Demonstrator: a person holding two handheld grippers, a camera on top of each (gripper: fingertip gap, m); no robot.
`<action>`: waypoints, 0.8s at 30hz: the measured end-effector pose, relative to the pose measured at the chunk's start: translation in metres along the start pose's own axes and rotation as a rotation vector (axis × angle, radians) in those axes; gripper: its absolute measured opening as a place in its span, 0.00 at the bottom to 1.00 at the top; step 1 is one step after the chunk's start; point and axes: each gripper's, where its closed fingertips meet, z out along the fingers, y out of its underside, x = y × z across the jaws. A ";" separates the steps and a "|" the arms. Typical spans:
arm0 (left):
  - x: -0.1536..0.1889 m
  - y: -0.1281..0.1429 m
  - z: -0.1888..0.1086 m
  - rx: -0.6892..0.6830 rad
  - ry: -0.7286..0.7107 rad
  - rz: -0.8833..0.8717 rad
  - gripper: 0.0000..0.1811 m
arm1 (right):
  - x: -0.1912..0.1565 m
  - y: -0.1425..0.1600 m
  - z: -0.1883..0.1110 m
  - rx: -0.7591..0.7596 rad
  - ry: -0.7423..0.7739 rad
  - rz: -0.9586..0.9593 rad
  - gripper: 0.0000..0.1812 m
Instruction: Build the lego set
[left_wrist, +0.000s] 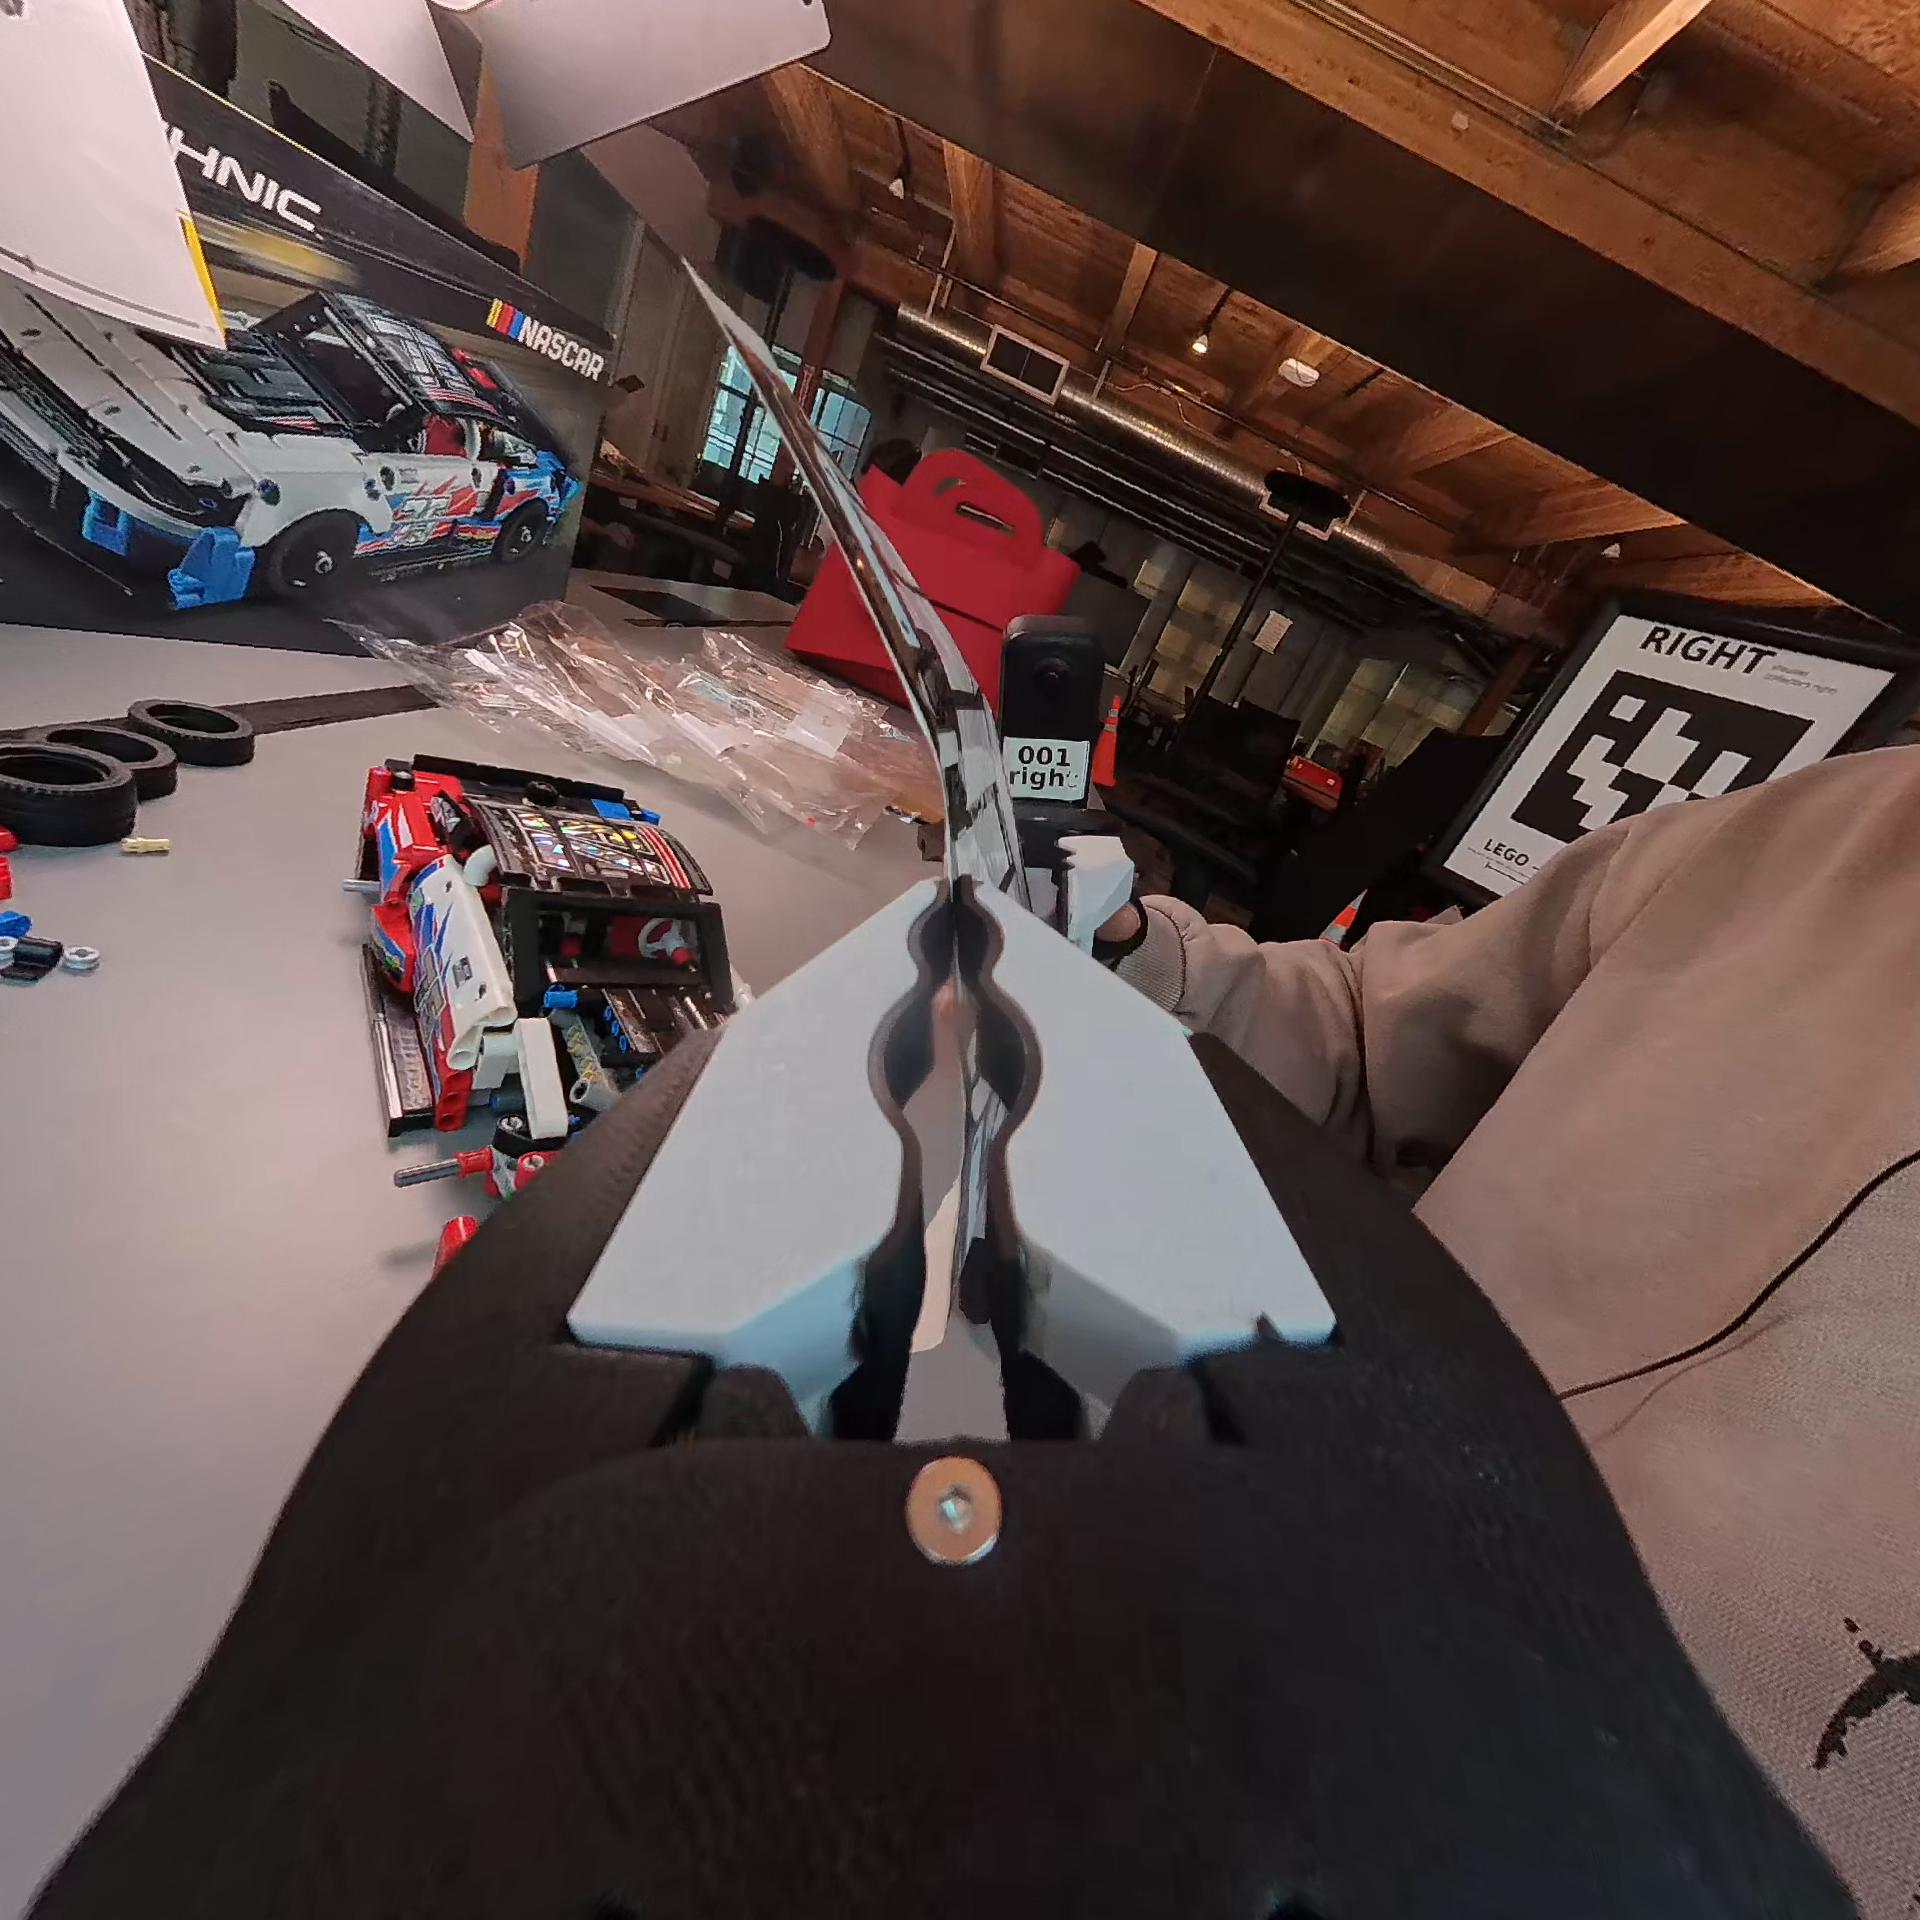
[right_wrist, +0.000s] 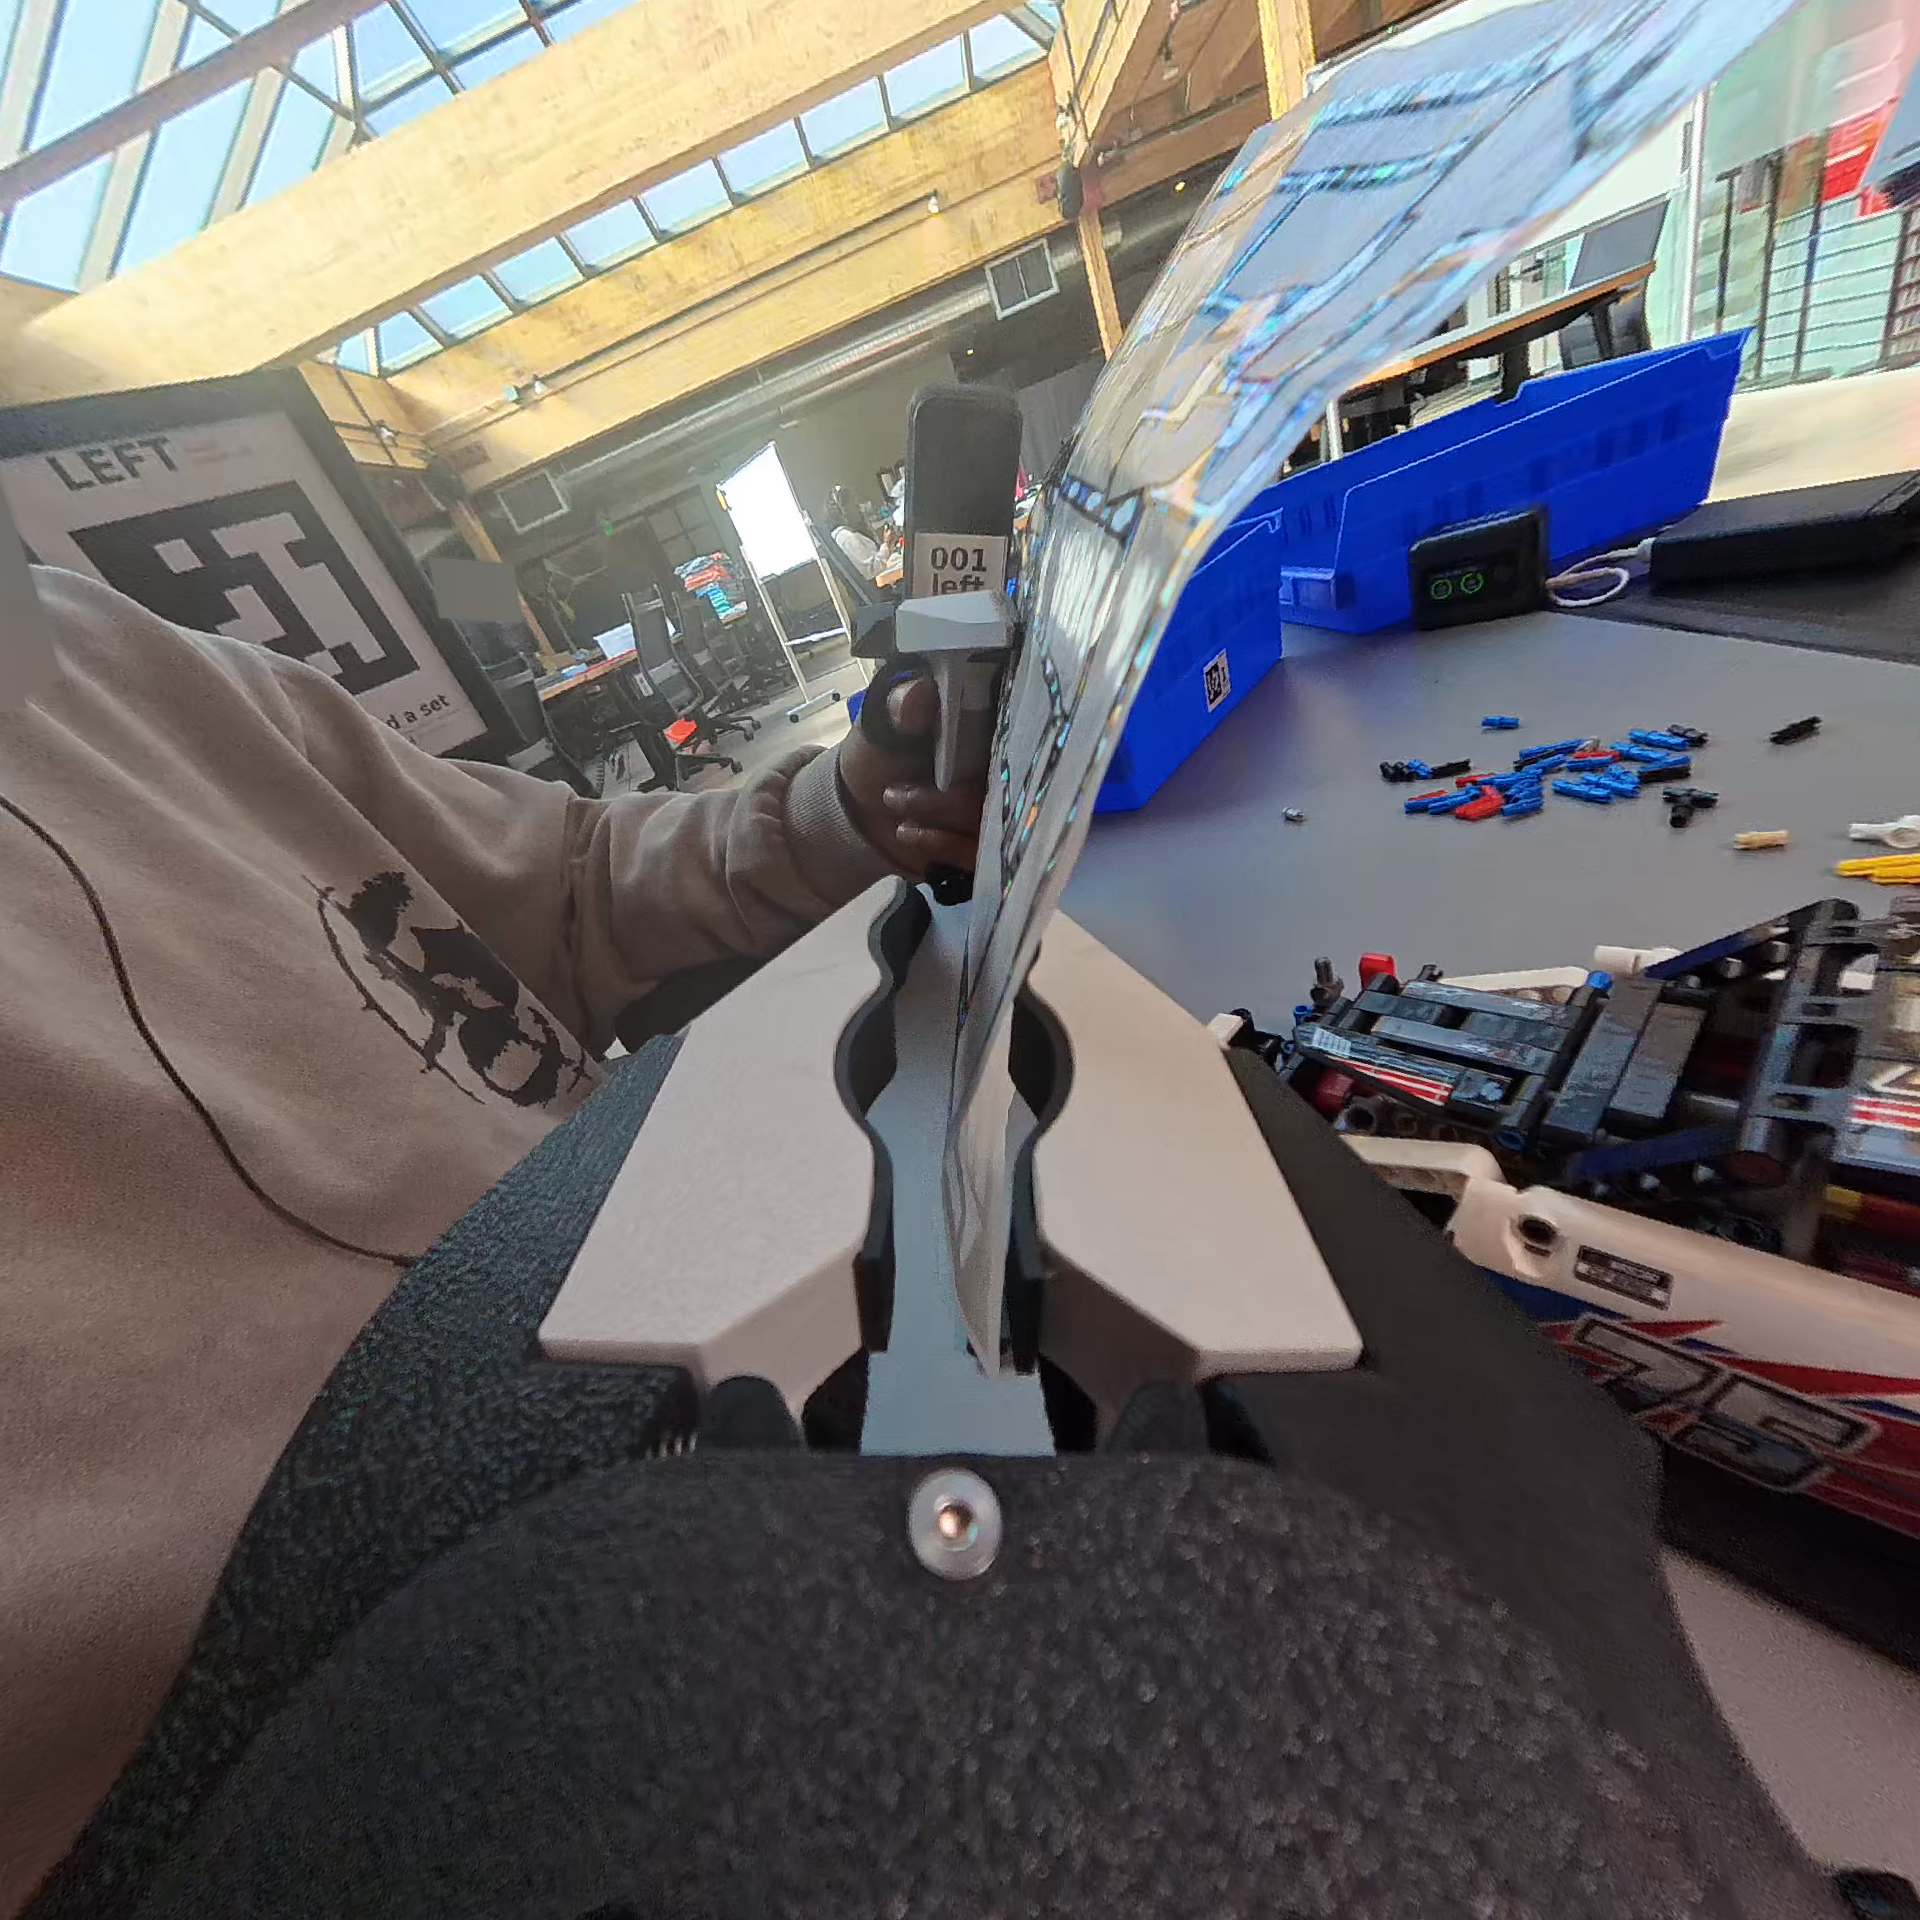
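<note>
A glossy sticker sheet (left_wrist: 831, 488) stands up between my two grippers; it also shows in the right wrist view (right_wrist: 1247, 364), curling up and to the right. My left gripper (left_wrist: 958, 888) is shut on the sheet's lower edge. My right gripper (right_wrist: 966, 914) has a visible gap between its jaws; the sheet runs through it, lying against the right finger. The part-built lego race car (left_wrist: 540, 935) sits on the grey table, to the left of my left gripper and just to the right of my right gripper (right_wrist: 1662, 1122). Each gripper faces the other across the sheet.
Three black tyres (left_wrist: 94, 769) and small loose parts lie at the far left. The set's box (left_wrist: 260, 416) and empty plastic bags (left_wrist: 644, 696) stand behind the car. Blue bins (right_wrist: 1507, 468) and several blue and red pins (right_wrist: 1558, 774) are beyond. A person's beige sleeve (right_wrist: 623, 862) is close. Left tips to right tips: about 9 centimetres.
</note>
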 end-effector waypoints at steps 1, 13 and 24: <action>0.001 0.002 0.001 -0.008 0.006 0.003 0.00 | 0.002 -0.003 -0.002 0.016 0.015 -0.006 0.08; 0.011 0.005 0.006 -0.026 0.032 0.050 0.04 | 0.016 -0.026 -0.019 0.142 0.051 0.109 0.00; 0.009 -0.003 0.002 0.010 0.015 0.062 0.01 | 0.022 -0.014 -0.014 0.116 0.026 0.251 0.00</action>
